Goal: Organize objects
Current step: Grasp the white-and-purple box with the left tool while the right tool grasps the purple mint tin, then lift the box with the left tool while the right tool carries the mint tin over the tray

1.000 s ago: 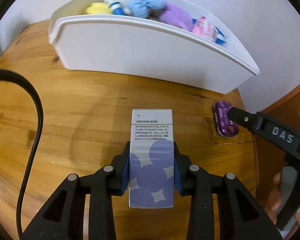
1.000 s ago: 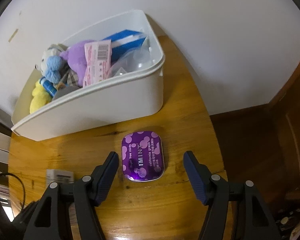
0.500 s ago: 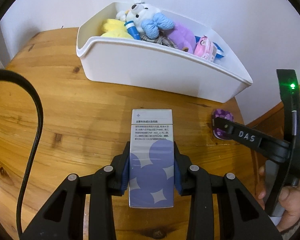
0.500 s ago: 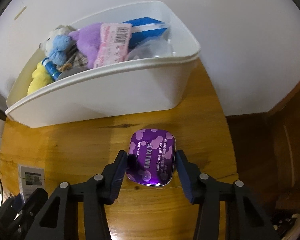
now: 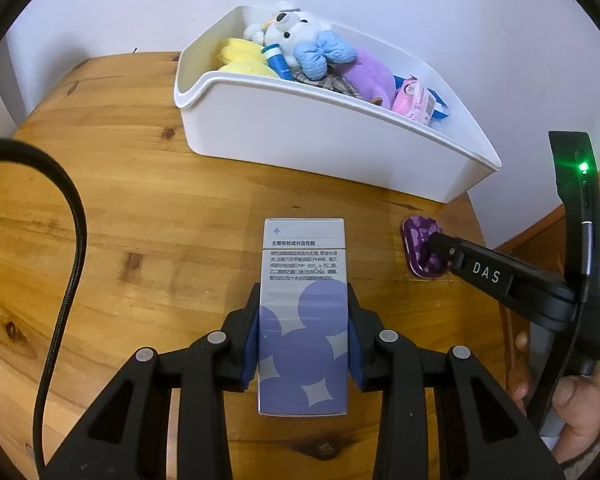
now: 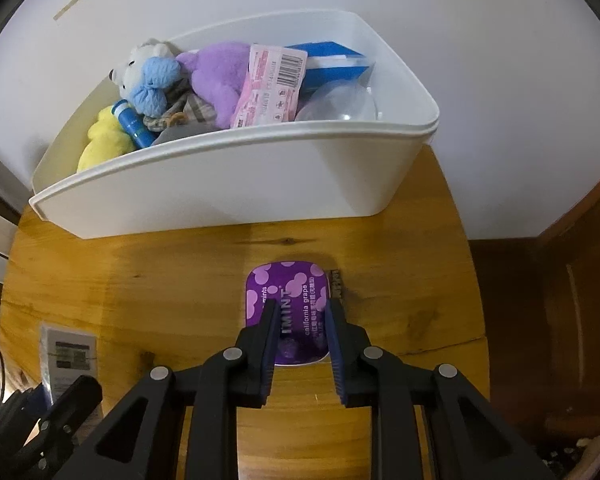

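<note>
Already your white bin (image 5: 324, 140) holds several toys; your left claw (image 5: 303, 344) grips the box (image 5: 303, 312), your right claw (image 6: 300, 320) clamps the mint tin (image 6: 288, 292) (both unbinned) on the table (image 5: 140, 220).

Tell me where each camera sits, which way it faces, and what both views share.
Left wrist: rides the left gripper, facing the table and white bin; its fingers clamp a box; a hand shows at right.
Right wrist: rides the right gripper, facing down at the mint tin before the bin; no hand visible.
Shared: bin, tin, table.
</note>
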Demonstrator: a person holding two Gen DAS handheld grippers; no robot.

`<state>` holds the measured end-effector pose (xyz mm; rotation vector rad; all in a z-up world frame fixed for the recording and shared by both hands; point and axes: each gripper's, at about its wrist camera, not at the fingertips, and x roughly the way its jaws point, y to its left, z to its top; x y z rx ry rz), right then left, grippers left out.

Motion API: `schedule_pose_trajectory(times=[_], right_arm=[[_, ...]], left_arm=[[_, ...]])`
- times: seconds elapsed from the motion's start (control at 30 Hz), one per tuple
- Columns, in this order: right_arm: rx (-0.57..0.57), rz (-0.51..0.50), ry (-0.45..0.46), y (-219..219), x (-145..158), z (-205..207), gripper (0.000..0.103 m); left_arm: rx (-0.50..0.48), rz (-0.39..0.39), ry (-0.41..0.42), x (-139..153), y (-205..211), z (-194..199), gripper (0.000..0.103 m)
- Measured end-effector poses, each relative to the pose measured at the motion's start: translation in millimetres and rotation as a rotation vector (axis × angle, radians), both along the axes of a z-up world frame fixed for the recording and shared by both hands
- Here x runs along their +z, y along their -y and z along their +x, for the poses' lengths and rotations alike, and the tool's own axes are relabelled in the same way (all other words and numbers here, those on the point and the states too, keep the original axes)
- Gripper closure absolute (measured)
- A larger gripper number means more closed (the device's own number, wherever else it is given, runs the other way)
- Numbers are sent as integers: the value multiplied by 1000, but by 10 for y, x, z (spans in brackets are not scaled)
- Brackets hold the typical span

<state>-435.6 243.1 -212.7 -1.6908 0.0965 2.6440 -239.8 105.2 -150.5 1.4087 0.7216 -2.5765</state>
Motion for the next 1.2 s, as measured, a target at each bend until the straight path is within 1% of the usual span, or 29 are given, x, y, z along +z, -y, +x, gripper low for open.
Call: schedule_pose_trajectory(times=[0.07,0.13,0.2,0.3,0.47,0.77,0.8,0.87,0.9,0.93,0.97,1.2], right_arm=[[-2,15,2,12,10,1,71],[-14,42,7,19,7,-3,50],[-21,60,6,19,-4,-7,44],[-20,38,7,6,-7,-13,44],[-13,57,14,16,-16,-22,44],[-12,30,28,-85,-12,-2,44],[-11,29,35,-86,-23,3,44],[-1,58,64,-58,-100,20,44],[5,69,48,-44,-92,42,44],[11,71,42,-35,-89,61,50],[12,58,39,-41,-73,78,52],[30,74,27,-39,42,170,52]], left_arm=[[4,-1,2,-11,11,6,65],[8,2,3,-22,21,3,65],[9,4,1,-18,29,21,65],[9,0,-3,-11,37,42,65],[9,0,0,-23,44,57,65],[2,3,21,-92,41,64,65],[1,4,21,-96,36,66,65],[-4,1,24,-103,25,62,65],[-6,2,24,-103,20,62,65],[-8,0,22,-100,17,62,65],[-8,-3,20,-96,12,64,65],[-15,-16,14,-63,10,67,65]])
